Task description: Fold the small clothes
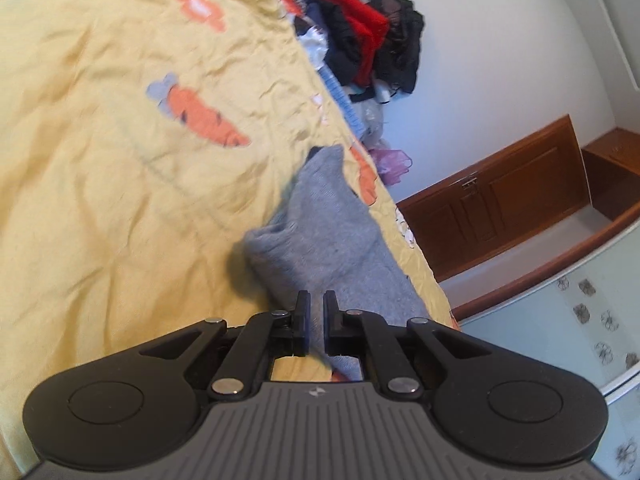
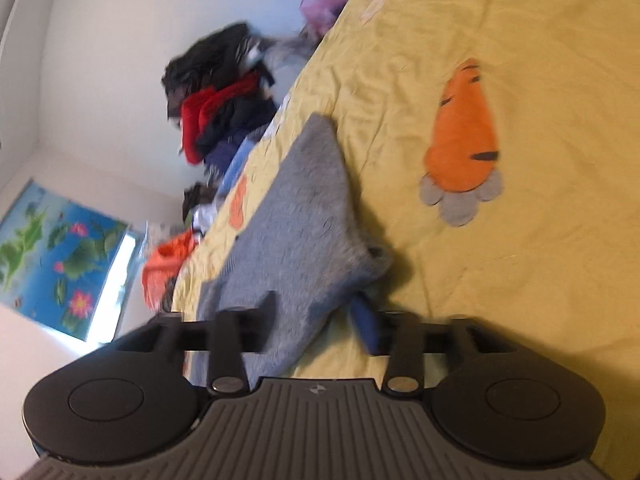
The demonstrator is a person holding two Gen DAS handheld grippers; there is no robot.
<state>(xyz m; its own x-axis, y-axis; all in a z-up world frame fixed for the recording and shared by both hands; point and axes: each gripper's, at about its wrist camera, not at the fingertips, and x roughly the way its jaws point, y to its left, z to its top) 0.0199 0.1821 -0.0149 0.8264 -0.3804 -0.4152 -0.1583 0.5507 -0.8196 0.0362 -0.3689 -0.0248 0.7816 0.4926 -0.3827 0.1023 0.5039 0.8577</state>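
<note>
I hold the grey sweater [image 1: 320, 236] on the yellow bedsheet [image 1: 100, 160], partly folded. Left gripper [image 1: 316, 320] jaws are closed on its near edge; right gripper [image 2: 316, 320] jaws stand open around the fabric. The clothes pile [image 1: 360, 36] is still unfolded.

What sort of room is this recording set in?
Most likely a bedroom at home. A wide yellow bedspread with carrot patterns covers the work surface, a heap of mixed clothes is piled at its far edge, and a wooden cabinet stands against the plain wall.
</note>
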